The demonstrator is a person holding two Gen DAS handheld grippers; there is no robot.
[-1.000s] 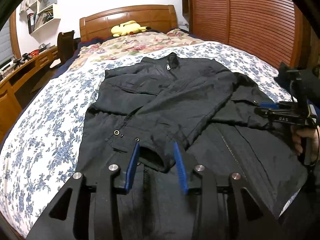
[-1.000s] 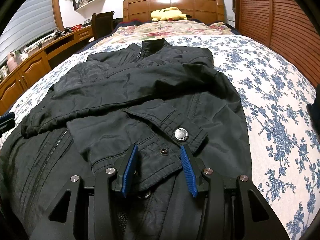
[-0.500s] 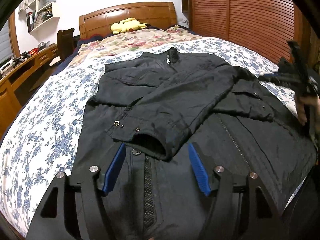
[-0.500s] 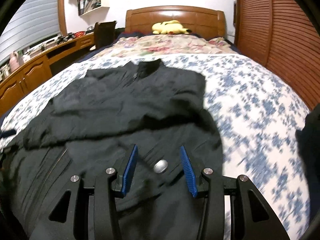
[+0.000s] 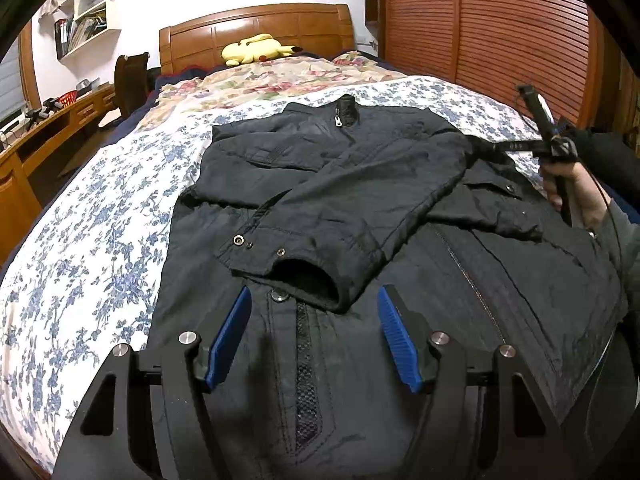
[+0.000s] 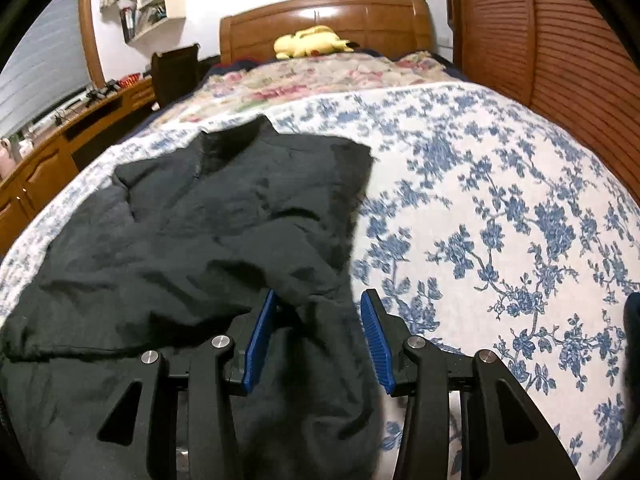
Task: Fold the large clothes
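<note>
Only from the left wrist, folded sleeve cuff (image 5: 304,276) between wide empty left fingers (image 5: 228,336); right fingers (image 6: 256,340) half-spread, empty.

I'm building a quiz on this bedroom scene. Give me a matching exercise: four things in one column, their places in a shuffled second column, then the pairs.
Things
1. black jacket
2. yellow plush toy
3. sleeve cuff
4. wall shelf

Places
A. at the headboard
B. high on the wall, far left
C. spread on the blue-flowered bedspread
D. just ahead of the open left gripper

Pairs: 1-C, 2-A, 3-D, 4-B
</note>
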